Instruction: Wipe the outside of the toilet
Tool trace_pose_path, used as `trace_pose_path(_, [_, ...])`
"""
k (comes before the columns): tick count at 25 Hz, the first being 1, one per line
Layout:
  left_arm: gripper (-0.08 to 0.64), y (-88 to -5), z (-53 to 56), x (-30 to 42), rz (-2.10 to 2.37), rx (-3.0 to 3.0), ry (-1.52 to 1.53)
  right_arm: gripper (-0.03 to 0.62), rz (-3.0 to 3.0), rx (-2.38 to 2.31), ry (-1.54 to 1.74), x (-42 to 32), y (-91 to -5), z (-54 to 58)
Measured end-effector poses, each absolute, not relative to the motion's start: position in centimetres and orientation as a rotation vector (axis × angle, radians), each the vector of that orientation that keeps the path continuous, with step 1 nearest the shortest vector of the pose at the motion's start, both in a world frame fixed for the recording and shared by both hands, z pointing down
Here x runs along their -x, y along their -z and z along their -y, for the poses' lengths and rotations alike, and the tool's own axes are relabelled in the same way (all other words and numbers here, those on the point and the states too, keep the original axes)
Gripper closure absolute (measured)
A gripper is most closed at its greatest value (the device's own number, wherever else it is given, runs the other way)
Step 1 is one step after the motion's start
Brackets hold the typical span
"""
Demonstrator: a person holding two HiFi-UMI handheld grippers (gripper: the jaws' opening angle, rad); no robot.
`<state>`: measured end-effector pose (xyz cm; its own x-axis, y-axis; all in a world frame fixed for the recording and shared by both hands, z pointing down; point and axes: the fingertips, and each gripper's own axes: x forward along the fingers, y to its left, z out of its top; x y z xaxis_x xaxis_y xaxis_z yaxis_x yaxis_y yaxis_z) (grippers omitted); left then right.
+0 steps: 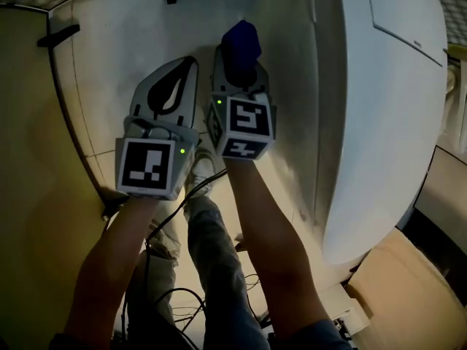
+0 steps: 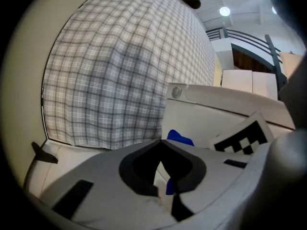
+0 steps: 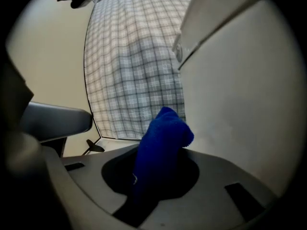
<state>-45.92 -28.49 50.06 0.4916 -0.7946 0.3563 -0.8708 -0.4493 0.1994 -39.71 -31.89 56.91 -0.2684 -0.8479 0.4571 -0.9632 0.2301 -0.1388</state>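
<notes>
While the right gripper [image 1: 241, 63] clamps a blue cloth [image 1: 241, 41], the toilet [image 1: 379, 122] stands just beside it at three o'clock, long axis twelve-to-six; the left gripper [image 1: 190, 63], jaws together and empty, lies farther off at nine o'clock.

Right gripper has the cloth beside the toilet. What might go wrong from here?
Only a small wad of the blue cloth sticks past the right gripper, so its hard jaws may scrape the toilet.
The left gripper, shut and empty, sits close alongside and may bump it.
Cables trail by the person's feet: snag risk.
</notes>
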Motion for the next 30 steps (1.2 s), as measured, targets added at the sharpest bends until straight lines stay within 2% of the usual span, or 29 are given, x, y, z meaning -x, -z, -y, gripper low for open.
trace_pose_path(6, [0.546,-54.0,33.9,44.9,1.405,-2.368,-0.278,0.518,2.187,-1.672,-0.562,39.3,-61.0,39.7])
trace_pose_path(11, [0.546,-55.9,32.9,44.6,1.384,-2.356,-0.266,0.518,2.138,-1.711,-0.578,38.3,-62.3,38.1])
trace_pose_path(18, [0.546,-57.0,28.8,42.4,1.301,-2.396,-0.312,0.518,2.080,-1.760,-0.599,36.0,-62.1,29.1])
trace_pose_path(30, [0.546,-57.8,15.3,39.5,1.045,-2.536,-0.400,0.518,1.818,-1.923,-0.664,30.0,-62.4,7.7])
